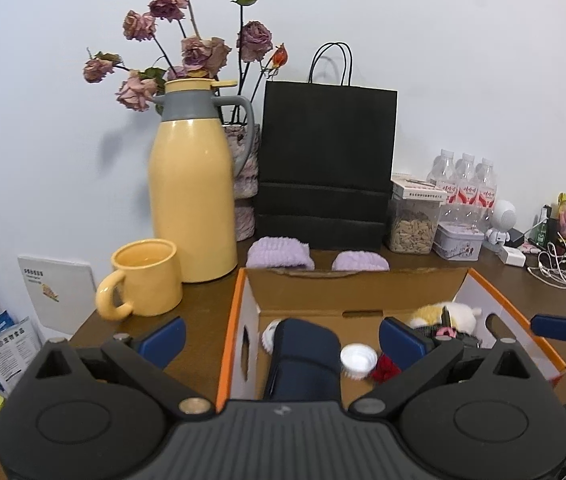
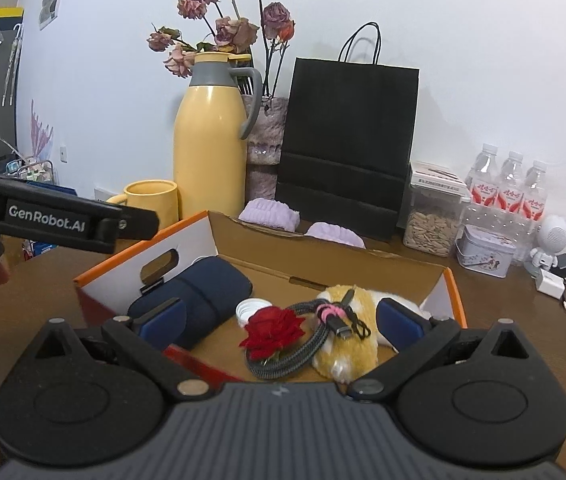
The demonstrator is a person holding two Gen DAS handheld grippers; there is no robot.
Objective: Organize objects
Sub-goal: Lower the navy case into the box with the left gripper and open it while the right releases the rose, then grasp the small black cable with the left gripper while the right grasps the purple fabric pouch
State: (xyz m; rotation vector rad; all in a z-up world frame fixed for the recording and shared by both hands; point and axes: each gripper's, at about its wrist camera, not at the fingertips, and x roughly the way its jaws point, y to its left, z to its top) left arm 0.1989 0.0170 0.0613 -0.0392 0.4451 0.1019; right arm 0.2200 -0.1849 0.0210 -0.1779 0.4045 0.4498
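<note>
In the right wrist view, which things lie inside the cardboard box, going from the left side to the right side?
Dark blue pouch → white cap → red rose → braided cable → yellow and white plush toy. The rose rests on the cable, and the cable lies over the plush toy.

Box [image 2: 187, 236] sits at table [image 2: 503, 320] front; in it, L to R: pouch [image 2: 207, 292], cap [image 2: 251, 309], rose [image 2: 273, 332], cable [image 2: 307, 340] lying on plush toy [image 2: 347, 344]. Behind box – 2 cloths [image 2: 270, 213], bag [image 2: 349, 148]. Left of bag: vase [image 2: 267, 140], jug [image 2: 209, 140], w/ mug [image 2: 155, 202] in front. Right – jar [image 2: 429, 232], tin [image 2: 483, 252], bottles [image 2: 511, 188].
</note>
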